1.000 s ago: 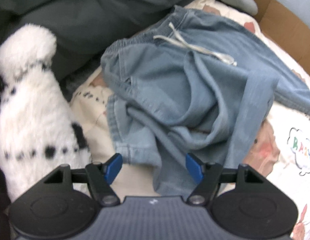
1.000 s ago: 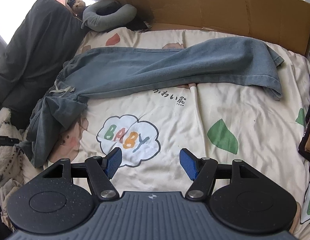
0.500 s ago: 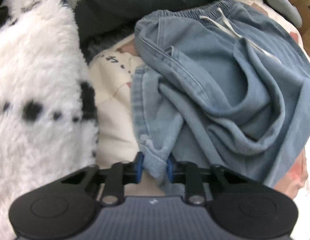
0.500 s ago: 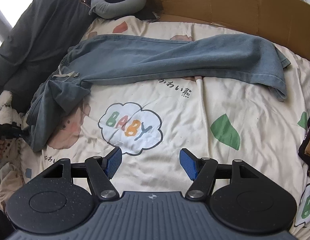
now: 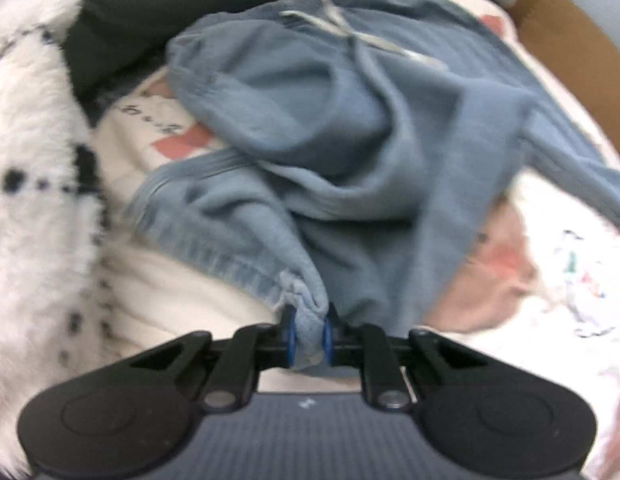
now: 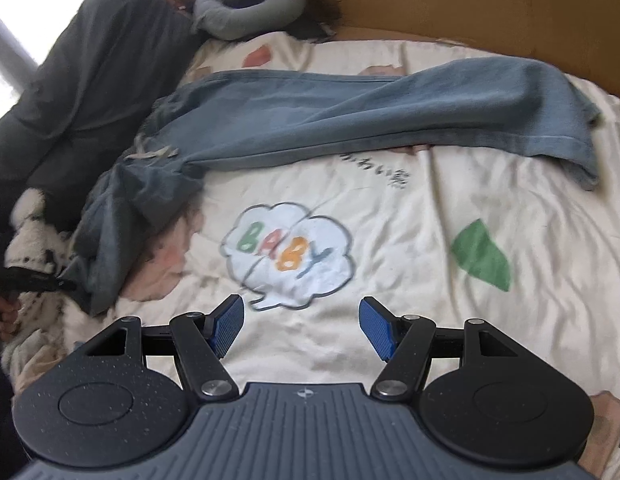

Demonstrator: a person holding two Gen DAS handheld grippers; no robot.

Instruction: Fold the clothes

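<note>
Your left hand-held gripper (image 5: pixel 307 334) points steeply down, its jaws closing on a hem of the one pair of jeans (image 5: pixel 350 152). Your right hand-held gripper (image 6: pixel 301 326) hangs released above the bed sheet (image 6: pixel 410 264). The jeans lie stretched across the bed, a fluffy toy (image 5: pixel 33 184) beside them.

The left gripper (image 5: pixel 307 334) is closing, its fingers (image 5: pixel 289 334) pinching the hem of the blue jeans (image 5: pixel 350 152).
</note>
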